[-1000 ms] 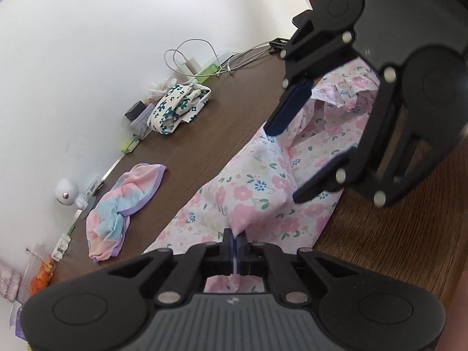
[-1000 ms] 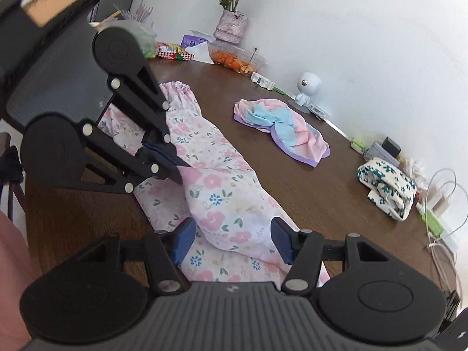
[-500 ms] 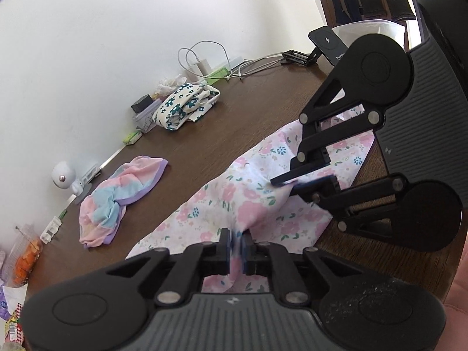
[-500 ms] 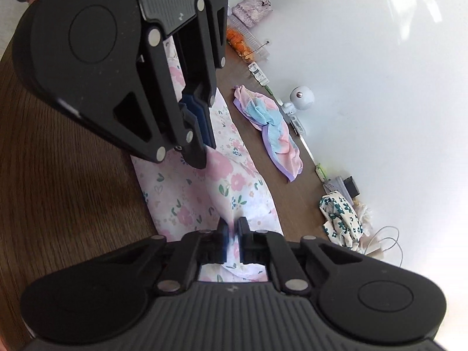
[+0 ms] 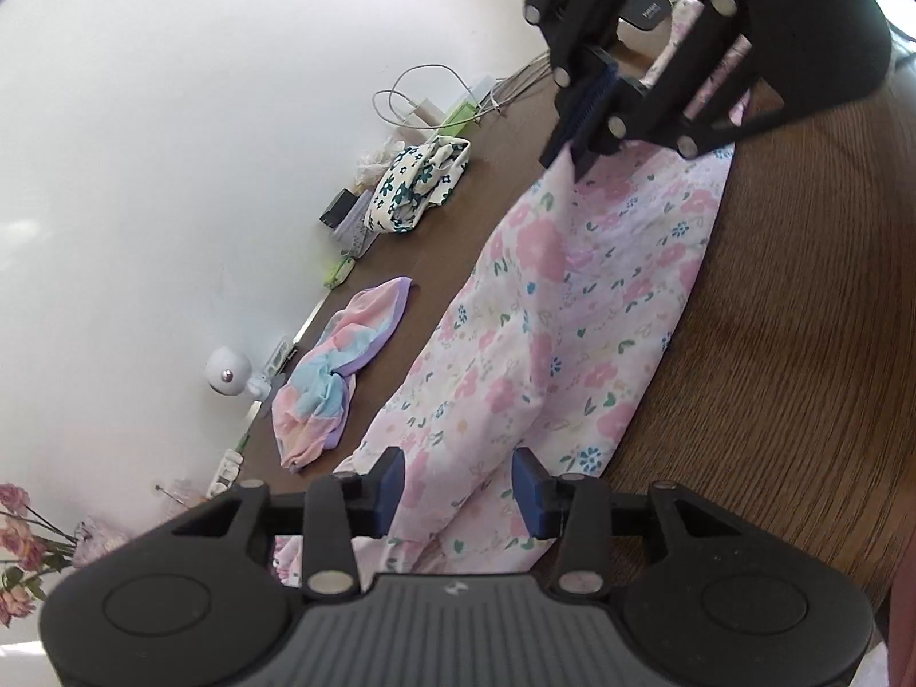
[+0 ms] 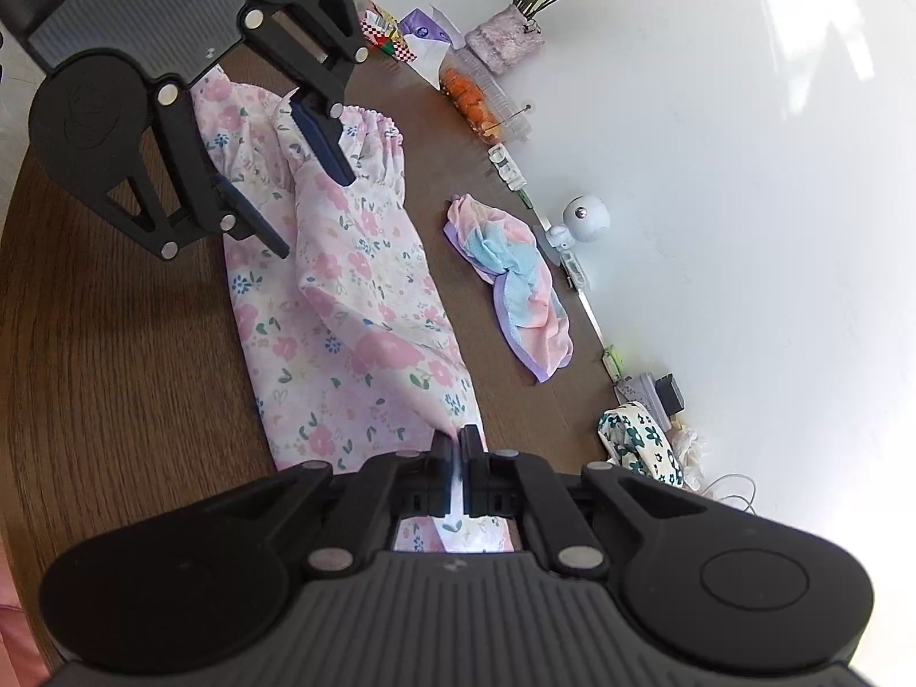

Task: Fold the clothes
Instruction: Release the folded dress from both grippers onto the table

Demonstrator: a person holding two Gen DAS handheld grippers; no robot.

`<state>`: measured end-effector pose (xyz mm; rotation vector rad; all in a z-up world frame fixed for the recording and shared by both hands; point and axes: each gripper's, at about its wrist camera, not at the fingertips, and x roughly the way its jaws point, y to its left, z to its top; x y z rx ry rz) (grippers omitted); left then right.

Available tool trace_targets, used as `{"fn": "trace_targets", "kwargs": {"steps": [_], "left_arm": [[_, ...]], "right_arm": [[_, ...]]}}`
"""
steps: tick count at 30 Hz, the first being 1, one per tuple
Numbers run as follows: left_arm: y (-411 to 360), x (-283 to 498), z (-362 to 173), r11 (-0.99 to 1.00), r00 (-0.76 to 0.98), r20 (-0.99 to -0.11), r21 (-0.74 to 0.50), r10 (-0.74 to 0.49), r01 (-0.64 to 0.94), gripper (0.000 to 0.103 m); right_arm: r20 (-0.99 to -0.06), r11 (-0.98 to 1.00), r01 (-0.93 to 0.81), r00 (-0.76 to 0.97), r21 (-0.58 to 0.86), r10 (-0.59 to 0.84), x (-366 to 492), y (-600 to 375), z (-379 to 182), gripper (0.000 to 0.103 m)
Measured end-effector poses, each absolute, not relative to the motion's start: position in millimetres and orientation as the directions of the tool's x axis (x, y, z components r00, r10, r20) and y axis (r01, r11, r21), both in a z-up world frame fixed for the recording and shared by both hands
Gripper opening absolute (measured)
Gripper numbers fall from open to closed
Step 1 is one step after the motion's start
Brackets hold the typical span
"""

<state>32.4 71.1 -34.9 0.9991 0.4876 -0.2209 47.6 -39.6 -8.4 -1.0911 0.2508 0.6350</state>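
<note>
I count three garments on the table [image 5: 801,315]: one floral piece [image 5: 549,309] laid lengthwise along my near edge, one pastel cloth [image 5: 338,366] beyond it, one folded green-print item [image 5: 418,183] by the wall. My right gripper [image 6: 456,446] is clamped on the floral piece's end, lifting a ridge of fabric. My left gripper [image 5: 458,484] stands spread wide over the other end, gripping nothing. One round white camera [image 5: 226,372], one vase [image 6: 504,40]. I can read no lettering.
</note>
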Motion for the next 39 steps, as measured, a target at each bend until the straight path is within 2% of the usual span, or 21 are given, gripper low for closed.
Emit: {"fn": "trace_targets", "kwargs": {"steps": [5,7,8,9,16,21,27,28,30,31,32,33,34,36,39], "left_arm": [[77,40,-43,0.438,0.878,-0.469,0.811,0.091,0.388,0.041],[79,45,-46,0.397,0.885,-0.453,0.836,0.11,0.378,0.037],[81,46,-46,0.385,0.883,-0.455,0.84,0.115,0.383,0.014],[82,47,-46,0.386,0.874,-0.473,0.831,0.113,0.4,0.001],[86,19,-32,0.376,0.872,-0.485,0.822,0.071,0.427,0.0],[81,12,-47,0.368,0.836,-0.543,0.795,0.075,0.483,0.001],[87,12,-41,0.424,0.827,-0.56,0.762,0.051,0.49,0.003],[88,12,-41,0.433,0.825,-0.563,0.756,0.047,0.491,0.007],[90,12,-39,0.451,0.822,-0.568,0.744,0.039,0.493,0.029],[91,12,-38,0.46,0.82,-0.571,0.738,0.034,0.494,0.049],[94,10,-34,0.476,0.819,-0.573,0.727,0.022,0.495,0.055],[100,7,-25,0.506,0.818,-0.576,0.706,0.001,0.496,0.059],[106,5,-16,0.538,0.816,-0.578,0.682,-0.018,0.495,0.059],[115,4,4,0.629,0.821,-0.567,0.618,-0.058,0.472,0.059],[111,18,25,0.749,0.834,-0.536,0.498,-0.13,0.438,0.061]], "right_arm": [[-0.485,0.315,-0.592,0.798,-0.742,0.359,46,-44,-4,0.002],[-0.49,0.308,-0.597,0.794,-0.74,0.36,44,-45,-6,0.002],[-0.493,0.307,-0.599,0.792,-0.739,0.36,44,-45,-7,0.002],[-0.497,0.307,-0.604,0.789,-0.736,0.362,44,-45,-7,0.002],[-0.558,0.283,-0.659,0.746,-0.697,0.363,42,-54,-18,0.002],[-0.628,0.231,-0.715,0.694,-0.66,0.353,39,-57,-34,0.002],[-0.665,0.207,-0.749,0.657,-0.63,0.355,37,-59,-41,0.003],[-0.665,0.207,-0.751,0.655,-0.627,0.358,37,-60,-40,0.003],[-0.666,0.224,-0.759,0.646,-0.611,0.373,38,-63,-37,0.009],[-0.669,0.244,-0.771,0.633,-0.588,0.389,38,-67,-33,0.011],[-0.674,0.266,-0.785,0.618,-0.559,0.406,39,-72,-28,0.021],[-0.675,0.291,-0.796,0.605,-0.531,0.423,40,-78,-22,0.04],[-0.673,0.323,-0.808,0.589,-0.492,0.448,40,-86,-15,0.046],[-0.654,0.404,-0.821,0.567,-0.403,0.501,48,-98,-3,0.053],[-0.606,0.528,-0.814,0.552,-0.242,0.573,68,-108,12,0.057]]}}
